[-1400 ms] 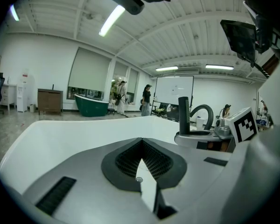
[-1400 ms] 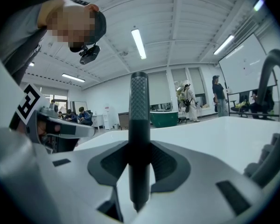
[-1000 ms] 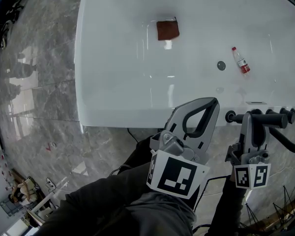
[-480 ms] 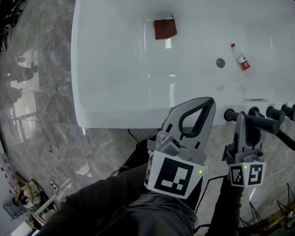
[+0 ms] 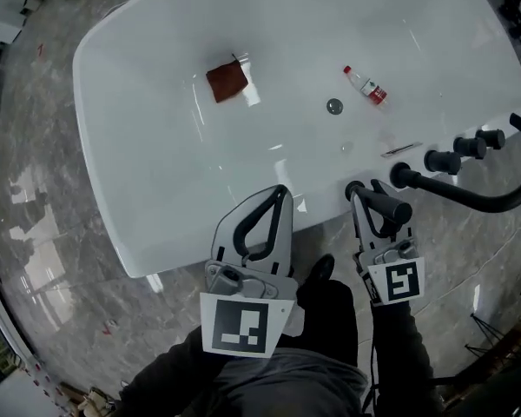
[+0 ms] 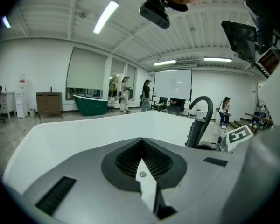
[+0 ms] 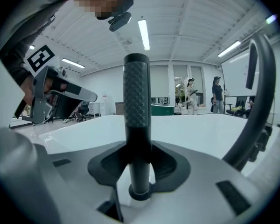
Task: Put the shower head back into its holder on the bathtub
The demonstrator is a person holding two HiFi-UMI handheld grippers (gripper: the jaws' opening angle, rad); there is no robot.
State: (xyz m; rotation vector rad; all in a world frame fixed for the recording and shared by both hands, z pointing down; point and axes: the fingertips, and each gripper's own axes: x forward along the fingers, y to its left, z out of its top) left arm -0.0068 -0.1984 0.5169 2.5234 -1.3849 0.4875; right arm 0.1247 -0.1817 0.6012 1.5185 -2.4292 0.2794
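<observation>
by the bathtub (image 5: 113, 146) rim, right claw (image 5: 365, 202) clamped on one shower head (image 5: 389, 207), left claw (image 5: 280, 196) closed empty, one bottle (image 5: 367, 85)

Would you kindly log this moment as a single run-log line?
left gripper: shut, empty | right gripper: shut on shower head | shower head at tub rim by taps
</observation>
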